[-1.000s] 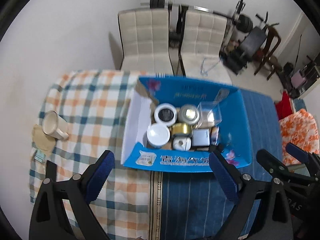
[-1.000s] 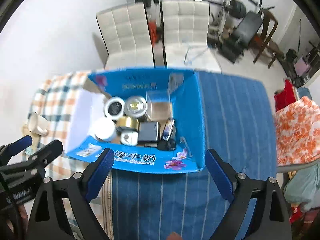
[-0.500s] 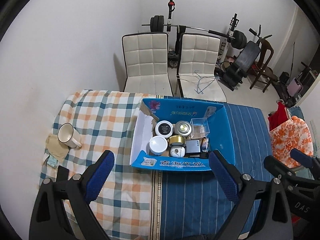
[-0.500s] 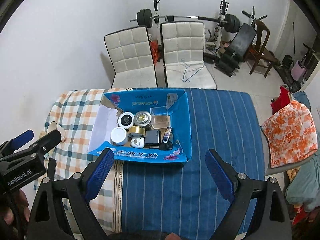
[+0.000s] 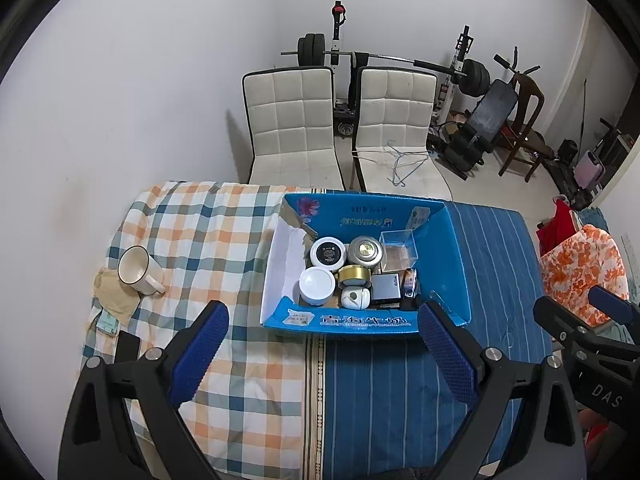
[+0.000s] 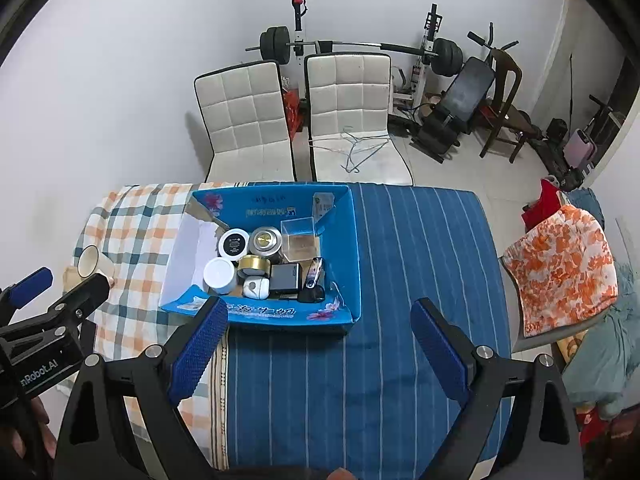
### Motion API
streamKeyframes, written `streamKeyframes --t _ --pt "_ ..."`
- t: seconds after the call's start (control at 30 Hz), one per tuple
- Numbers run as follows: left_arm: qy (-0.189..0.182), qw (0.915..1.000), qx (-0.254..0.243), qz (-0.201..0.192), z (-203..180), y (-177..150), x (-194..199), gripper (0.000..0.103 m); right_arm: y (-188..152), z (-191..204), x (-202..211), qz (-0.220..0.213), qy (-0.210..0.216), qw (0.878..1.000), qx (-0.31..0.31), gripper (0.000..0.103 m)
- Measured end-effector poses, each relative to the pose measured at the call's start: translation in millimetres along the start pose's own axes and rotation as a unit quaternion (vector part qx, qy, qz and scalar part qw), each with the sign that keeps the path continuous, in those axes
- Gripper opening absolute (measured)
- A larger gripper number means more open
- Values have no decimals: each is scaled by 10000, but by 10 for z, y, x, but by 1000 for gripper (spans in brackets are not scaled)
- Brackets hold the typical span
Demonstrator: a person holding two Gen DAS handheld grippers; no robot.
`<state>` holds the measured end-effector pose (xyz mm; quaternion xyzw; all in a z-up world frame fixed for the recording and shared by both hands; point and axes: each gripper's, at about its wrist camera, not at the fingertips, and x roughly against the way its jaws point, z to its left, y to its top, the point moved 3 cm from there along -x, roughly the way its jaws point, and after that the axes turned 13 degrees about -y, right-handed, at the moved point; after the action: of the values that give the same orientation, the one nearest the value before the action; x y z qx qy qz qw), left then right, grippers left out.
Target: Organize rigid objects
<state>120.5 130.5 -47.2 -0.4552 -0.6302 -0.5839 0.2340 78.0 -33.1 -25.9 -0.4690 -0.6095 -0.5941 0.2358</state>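
Observation:
A blue cardboard box (image 5: 452, 248) (image 6: 344, 240) stands on the cloth-covered table, holding several jars, tins and small devices: a white jar (image 5: 317, 285), a black-lidded jar (image 5: 328, 251), a silver tin (image 5: 365, 250), a gold tin (image 5: 353, 274), a clear plastic case (image 5: 398, 245) and a dark box (image 5: 385, 286). My left gripper (image 5: 322, 340) hovers high above the box's near edge, open and empty. My right gripper (image 6: 318, 336) is also open and empty, above the blue striped cloth just in front of the box.
A white mug (image 5: 136, 270) sits on a beige napkin at the table's left edge, beside a dark phone (image 5: 128, 346). Two white padded chairs (image 5: 292, 128) stand behind the table, with gym gear beyond. An orange-patterned cloth (image 6: 560, 268) drapes a chair on the right.
Both grippers rose and pulled back from the box, so it looks smaller and farther away. Most of that happened early; both have held still lately. Jaws stayed open.

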Motion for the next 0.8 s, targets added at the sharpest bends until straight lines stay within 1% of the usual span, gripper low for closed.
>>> streamKeyframes --t 0.23,0.4,0.8 --pt "18 10000 63 31 60 -48 -62 97 -45 -14 -77 65 -73 9999 -26 95" --pt "34 10000 63 66 70 -71 -93 97 -38 -25 -69 25 -111 9999 -25 95" --pt "77 10000 45 9 85 -85 -100 97 -10 -50 -47 -23 -140 9999 -20 95"
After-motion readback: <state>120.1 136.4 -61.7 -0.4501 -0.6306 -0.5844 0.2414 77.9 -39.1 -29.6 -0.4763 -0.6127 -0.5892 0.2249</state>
